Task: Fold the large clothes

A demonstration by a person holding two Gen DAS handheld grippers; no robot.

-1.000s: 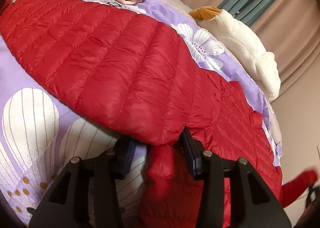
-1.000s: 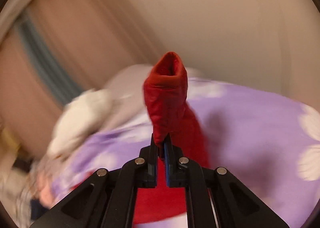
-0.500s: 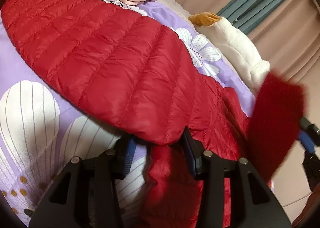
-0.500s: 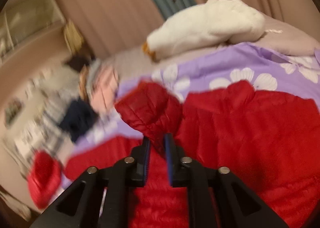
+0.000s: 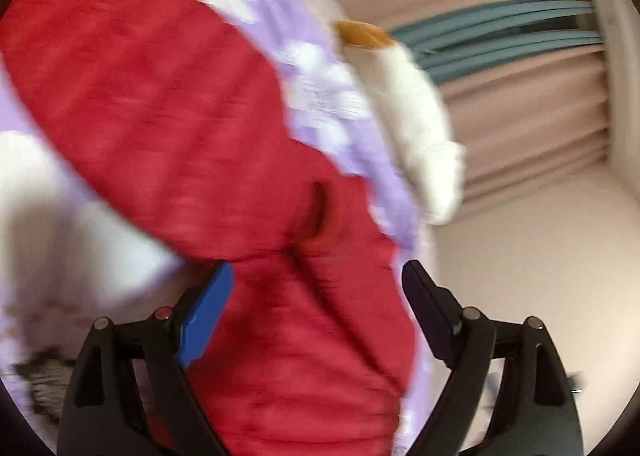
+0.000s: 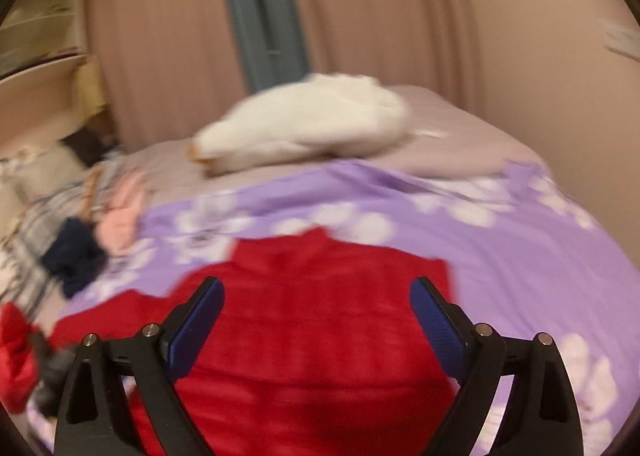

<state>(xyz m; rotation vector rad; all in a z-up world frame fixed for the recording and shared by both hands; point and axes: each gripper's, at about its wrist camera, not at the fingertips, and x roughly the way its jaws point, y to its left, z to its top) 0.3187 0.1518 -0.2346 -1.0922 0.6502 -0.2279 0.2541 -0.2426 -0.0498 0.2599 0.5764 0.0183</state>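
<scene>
Bed with purple floral cover point(image 6: 500, 256): work surface, one. On it lies one red quilted jacket point(image 6: 312, 320), spread flat beneath both of my tools, a sleeve laid inward across its body point(image 5: 320, 207). Step in hand, as I judge it: release after a sleeve fold; the next move calls for a fresh grip on a hem or side edge to fold the body over. One white plush toy point(image 6: 304, 127) rests at the far edge; a small heap of other clothes point(image 6: 100, 232), blurred, perhaps three pieces. My left gripper point(image 5: 318, 280) and my right gripper point(image 6: 316, 292), two in all: jaws have just been opening, now wide apart, jacket below but nothing pinched.
</scene>
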